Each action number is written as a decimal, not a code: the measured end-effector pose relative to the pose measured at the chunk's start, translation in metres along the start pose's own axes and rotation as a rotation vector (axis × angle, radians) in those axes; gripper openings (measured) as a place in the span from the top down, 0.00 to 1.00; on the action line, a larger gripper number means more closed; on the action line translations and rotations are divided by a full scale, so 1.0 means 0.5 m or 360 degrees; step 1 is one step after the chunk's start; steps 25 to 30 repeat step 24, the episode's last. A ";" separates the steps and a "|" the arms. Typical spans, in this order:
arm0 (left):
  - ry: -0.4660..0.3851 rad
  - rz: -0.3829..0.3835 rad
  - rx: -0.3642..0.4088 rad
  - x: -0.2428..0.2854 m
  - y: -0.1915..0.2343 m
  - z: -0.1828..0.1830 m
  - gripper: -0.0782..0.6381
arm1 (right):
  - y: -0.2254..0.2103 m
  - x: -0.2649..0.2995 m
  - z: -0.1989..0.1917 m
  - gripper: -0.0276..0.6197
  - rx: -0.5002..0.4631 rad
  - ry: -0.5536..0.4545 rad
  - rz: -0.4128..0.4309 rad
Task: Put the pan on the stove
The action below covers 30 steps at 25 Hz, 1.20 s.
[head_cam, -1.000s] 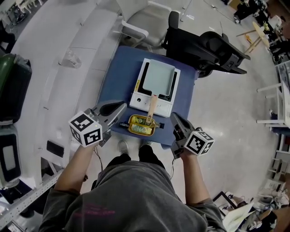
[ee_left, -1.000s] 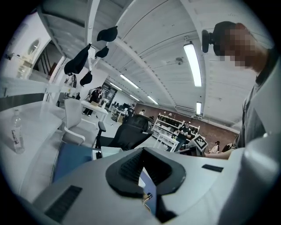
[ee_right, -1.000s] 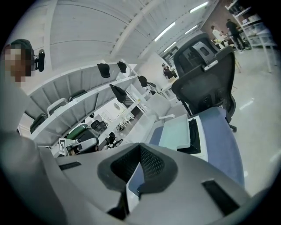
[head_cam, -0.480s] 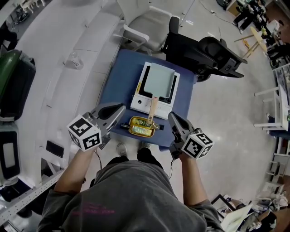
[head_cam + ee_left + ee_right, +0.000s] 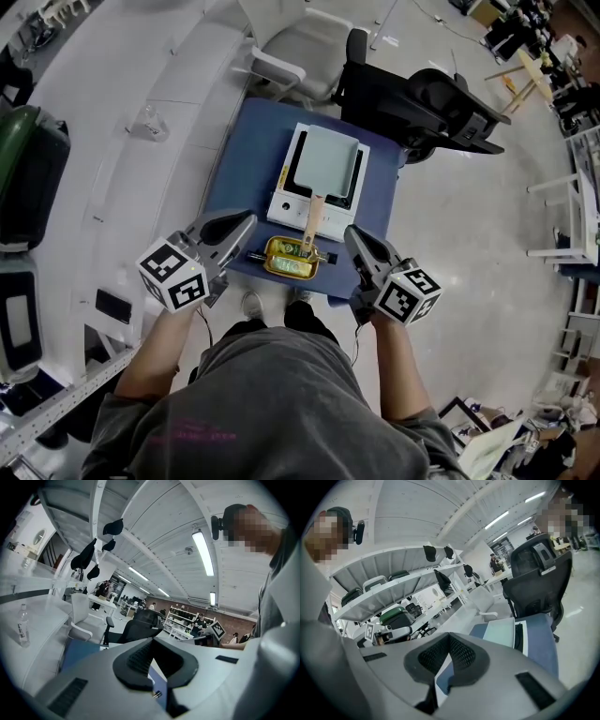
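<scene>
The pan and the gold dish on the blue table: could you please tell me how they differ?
The pan is pale grey-green and square; the gold dish is shiny, smaller and round-cornered. The pan sits on the white stove, the gold dish straight on the blue table. The pan looks empty and has a wooden handle; the gold dish holds something greenish. Both lie flat, open side up.

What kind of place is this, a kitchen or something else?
Probably an open-plan lab or office, not a kitchen: a black swivel office chair, long white curved desks, and a white portable stove set on a small blue table.
</scene>
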State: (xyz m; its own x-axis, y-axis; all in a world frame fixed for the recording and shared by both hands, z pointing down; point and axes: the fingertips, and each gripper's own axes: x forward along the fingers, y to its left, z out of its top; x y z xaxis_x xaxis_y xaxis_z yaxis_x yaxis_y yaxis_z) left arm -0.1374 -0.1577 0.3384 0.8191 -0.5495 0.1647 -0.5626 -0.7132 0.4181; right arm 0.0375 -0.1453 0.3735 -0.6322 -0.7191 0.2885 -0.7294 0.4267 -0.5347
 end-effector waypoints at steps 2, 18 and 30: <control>0.0001 0.0003 0.0003 0.004 -0.003 0.000 0.89 | -0.002 -0.001 -0.003 0.95 0.0006 0.0004 0.0007; -0.0003 0.0006 -0.0020 0.036 -0.020 -0.002 0.89 | -0.034 -0.004 -0.023 0.95 0.0054 0.0045 0.0011; -0.0020 -0.0011 -0.0056 0.050 -0.026 -0.001 0.89 | -0.049 -0.006 -0.026 0.95 0.0049 0.0052 0.0012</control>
